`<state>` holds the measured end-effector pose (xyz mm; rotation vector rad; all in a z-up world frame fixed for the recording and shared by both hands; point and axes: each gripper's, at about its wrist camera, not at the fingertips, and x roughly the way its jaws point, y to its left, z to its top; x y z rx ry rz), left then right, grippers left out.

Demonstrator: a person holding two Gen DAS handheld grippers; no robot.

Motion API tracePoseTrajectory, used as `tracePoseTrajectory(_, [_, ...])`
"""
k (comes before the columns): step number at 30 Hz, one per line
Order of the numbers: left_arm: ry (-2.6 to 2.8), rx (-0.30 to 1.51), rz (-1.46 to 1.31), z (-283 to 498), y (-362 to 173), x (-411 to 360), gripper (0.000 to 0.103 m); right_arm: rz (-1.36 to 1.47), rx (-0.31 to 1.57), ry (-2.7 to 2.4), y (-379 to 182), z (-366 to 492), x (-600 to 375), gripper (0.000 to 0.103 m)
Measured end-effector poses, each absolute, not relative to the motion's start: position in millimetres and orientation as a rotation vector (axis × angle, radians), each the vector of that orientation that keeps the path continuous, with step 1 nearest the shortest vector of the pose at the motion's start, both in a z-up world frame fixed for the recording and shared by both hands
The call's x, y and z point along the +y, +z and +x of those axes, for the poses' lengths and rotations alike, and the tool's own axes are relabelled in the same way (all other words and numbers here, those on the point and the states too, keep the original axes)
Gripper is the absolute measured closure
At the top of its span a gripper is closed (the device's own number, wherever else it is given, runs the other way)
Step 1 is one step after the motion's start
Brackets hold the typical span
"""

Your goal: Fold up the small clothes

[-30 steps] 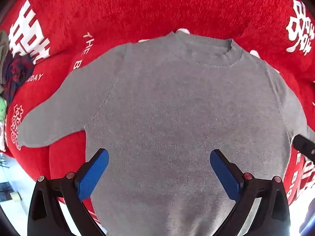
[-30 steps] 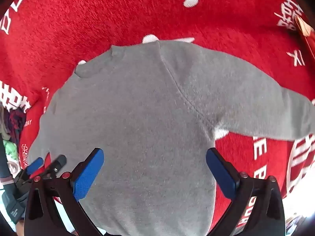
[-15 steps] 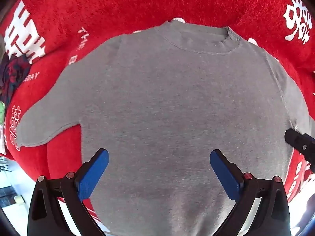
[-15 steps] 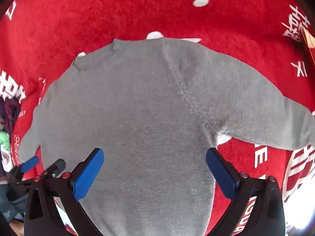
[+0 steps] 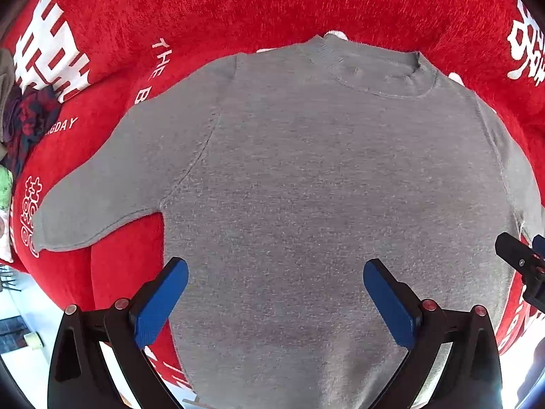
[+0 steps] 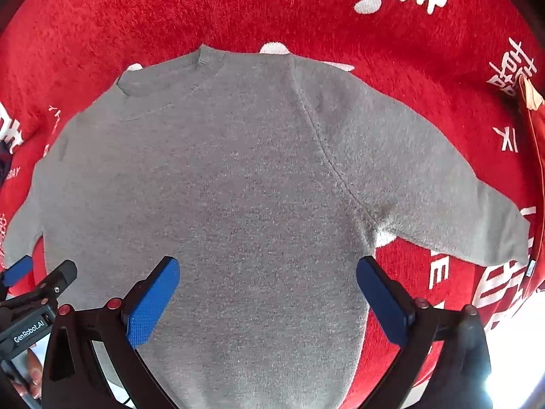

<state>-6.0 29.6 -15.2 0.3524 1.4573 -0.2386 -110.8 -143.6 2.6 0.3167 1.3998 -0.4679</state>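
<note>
A small grey knit sweater (image 5: 323, 177) lies flat and face up on a red blanket, collar (image 5: 378, 71) at the far side, both sleeves spread out. It also shows in the right wrist view (image 6: 238, 187). Its left sleeve (image 5: 102, 197) points left and its right sleeve (image 6: 442, 191) points right. My left gripper (image 5: 276, 293) is open and empty above the lower left body. My right gripper (image 6: 269, 293) is open and empty above the lower right body. Each gripper shows at the edge of the other's view.
The red blanket (image 5: 272, 3) with white lettering covers the whole surface. A pile of dark patterned and green clothes (image 5: 20, 126) lies at the far left. The blanket's near edge drops off below the sweater's hem. An orange-edged red item (image 6: 531, 102) lies at the far right.
Both grippers shifted slightly over the sweater, first closer, then back a little. The jaws stayed open and the sweater did not move.
</note>
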Motion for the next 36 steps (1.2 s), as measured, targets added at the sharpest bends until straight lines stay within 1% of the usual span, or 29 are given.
tracePoseTrajectory(8, [-0.221, 1.461, 0.371, -5, -16, 27, 0.000, 0.243, 1.428, -0.465, -1, -108, -140, 0.000])
tracePoseTrajectory(36, [-0.179, 1.476, 0.397, -11, -28, 41, 0.000, 0.205, 1.427, -0.488, -4, -103, -129, 0.000])
